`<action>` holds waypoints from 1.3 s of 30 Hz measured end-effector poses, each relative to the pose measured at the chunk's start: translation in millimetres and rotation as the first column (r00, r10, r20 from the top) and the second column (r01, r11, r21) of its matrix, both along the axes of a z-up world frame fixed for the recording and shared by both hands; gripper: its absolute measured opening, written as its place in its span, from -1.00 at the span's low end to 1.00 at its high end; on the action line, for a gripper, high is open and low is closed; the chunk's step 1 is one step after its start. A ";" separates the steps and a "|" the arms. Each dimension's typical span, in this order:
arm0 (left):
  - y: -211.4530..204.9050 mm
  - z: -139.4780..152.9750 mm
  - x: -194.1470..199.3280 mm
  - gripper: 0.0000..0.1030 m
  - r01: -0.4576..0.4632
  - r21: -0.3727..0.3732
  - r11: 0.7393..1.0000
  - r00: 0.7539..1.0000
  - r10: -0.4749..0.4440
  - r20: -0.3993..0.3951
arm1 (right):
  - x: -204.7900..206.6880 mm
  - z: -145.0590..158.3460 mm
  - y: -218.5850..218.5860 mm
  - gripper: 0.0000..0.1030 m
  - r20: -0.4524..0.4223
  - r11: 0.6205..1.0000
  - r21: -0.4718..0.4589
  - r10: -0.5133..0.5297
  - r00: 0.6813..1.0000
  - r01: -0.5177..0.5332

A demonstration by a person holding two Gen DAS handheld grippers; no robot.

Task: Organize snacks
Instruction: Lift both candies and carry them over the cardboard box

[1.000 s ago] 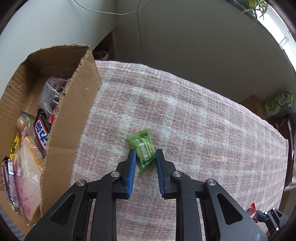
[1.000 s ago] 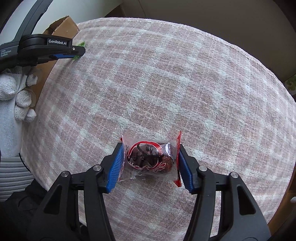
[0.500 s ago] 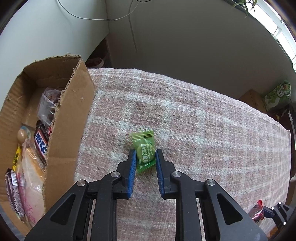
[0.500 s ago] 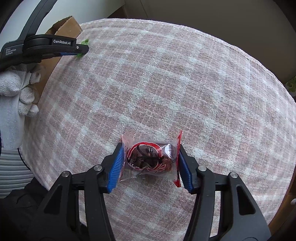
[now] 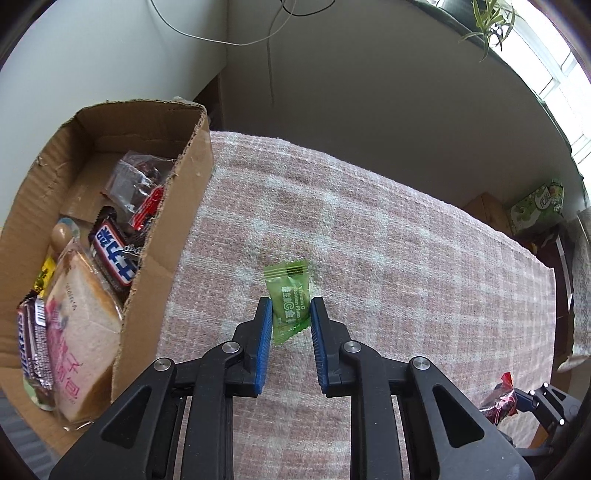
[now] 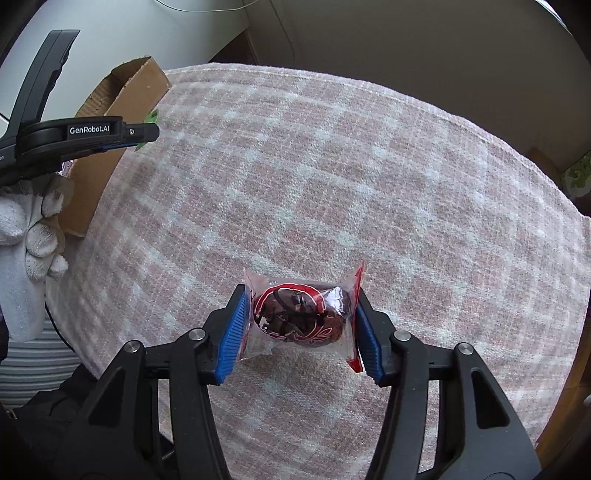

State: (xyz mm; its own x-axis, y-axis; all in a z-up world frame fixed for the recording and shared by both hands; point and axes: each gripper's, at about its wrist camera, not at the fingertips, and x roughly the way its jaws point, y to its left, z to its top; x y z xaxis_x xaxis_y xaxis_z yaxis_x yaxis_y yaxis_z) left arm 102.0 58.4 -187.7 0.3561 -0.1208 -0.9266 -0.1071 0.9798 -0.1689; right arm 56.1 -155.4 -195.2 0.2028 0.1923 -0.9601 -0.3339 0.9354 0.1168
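While the left gripper [image 5: 291,315] is squeezing one green candy [image 5: 289,301] beside the cardboard box [image 5: 168,236], the right gripper [image 6: 298,325] is pinching one red snack bag [image 6: 299,315]. Both are hanging over the pink checked cloth [image 6: 332,192], which is lying wide and bare.

Black tongs [image 5: 290,317], blue pads [image 5: 264,347]

Place: a room in a home
Signs: checked pink tablecloth [image 5: 388,236], houseplant [image 5: 487,22] on the window ledge, cardboard box [image 5: 162,236] of snacks
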 end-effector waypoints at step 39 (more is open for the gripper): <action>134.8 54.8 -80.0 -0.63 -0.281 0.009 0.960 0.954 0.278 0.114 | 76.5 75.2 213.4 0.09 0.189 0.935 0.080 0.327 0.926 -0.346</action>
State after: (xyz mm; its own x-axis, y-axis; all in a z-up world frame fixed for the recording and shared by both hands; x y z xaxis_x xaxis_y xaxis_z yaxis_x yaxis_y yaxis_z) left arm 22.0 193.2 -132.9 0.4728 0.0208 -0.8809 -0.3596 0.9172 -0.1713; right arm 132.6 58.0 -120.0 0.2660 0.3803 -0.8858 -0.6507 0.7488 0.1261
